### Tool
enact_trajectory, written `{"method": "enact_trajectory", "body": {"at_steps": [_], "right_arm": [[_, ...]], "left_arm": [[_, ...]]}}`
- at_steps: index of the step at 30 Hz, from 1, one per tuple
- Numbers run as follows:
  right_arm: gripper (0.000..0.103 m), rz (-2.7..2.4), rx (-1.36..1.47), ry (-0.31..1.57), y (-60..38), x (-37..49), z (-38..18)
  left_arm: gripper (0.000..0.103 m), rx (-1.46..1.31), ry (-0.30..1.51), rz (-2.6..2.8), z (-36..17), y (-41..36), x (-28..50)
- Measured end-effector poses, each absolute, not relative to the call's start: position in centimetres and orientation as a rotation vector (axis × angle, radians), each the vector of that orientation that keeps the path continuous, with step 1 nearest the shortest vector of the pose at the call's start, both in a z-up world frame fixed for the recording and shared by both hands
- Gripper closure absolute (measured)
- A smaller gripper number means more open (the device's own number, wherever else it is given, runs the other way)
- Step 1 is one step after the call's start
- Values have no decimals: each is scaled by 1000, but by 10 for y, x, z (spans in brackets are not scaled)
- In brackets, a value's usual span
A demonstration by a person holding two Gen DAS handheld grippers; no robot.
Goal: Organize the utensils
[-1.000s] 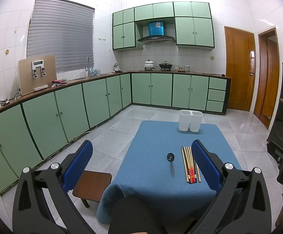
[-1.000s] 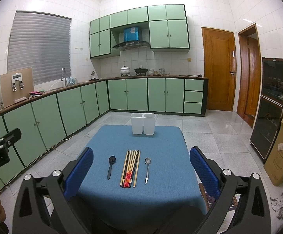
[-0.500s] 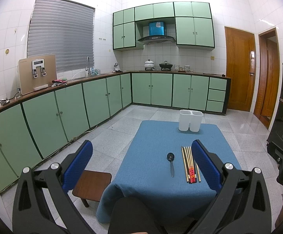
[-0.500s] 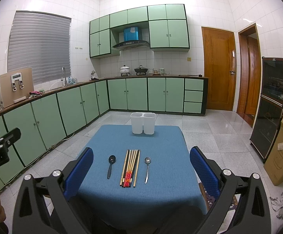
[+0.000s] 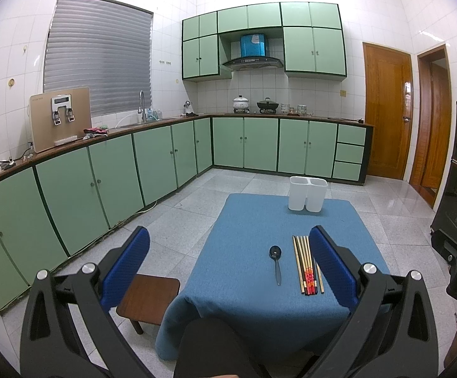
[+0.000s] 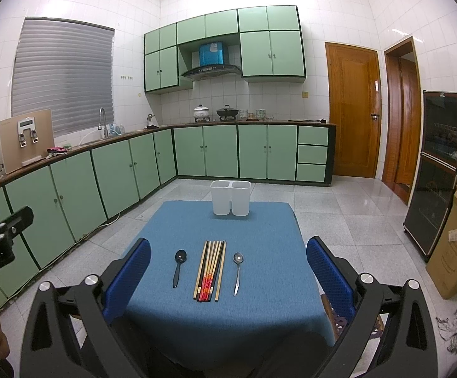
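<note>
A blue-clothed table [image 6: 260, 226] holds a black spoon [image 6: 178, 266], a bundle of several chopsticks [image 6: 211, 269] and a silver spoon [image 6: 237, 271] in a row. A white two-compartment holder [image 6: 231, 201] stands at the far edge. My right gripper [image 6: 228, 267] is open and empty, held back above the table's near edge. My left gripper [image 5: 228, 258] is open and empty, to the left of the table. In the left wrist view the black spoon [image 5: 275, 263], chopsticks [image 5: 305, 264] and holder [image 5: 308, 193] show; its right finger hides the silver spoon.
A small wooden stool [image 5: 148, 296] stands at the table's left. Green floor cabinets [image 5: 102, 182] run along the left and back walls. A dark cabinet [image 6: 439, 170] and a cardboard box [image 6: 455, 242] stand at the right. The floor is grey tile.
</note>
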State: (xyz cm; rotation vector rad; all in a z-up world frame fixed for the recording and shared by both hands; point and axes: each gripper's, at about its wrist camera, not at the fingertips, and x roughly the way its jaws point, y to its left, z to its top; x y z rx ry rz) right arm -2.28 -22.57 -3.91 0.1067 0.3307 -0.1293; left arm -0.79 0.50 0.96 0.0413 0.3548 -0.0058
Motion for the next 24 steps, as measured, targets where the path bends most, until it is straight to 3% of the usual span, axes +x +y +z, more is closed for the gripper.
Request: {"method": "enact_trajectory", "body": {"at_steps": [24], "right_arm": [[6,-131,108,337,-226,-22,-42]], "left_arm": [[5,41,360,-6,8,5,-8]]}}
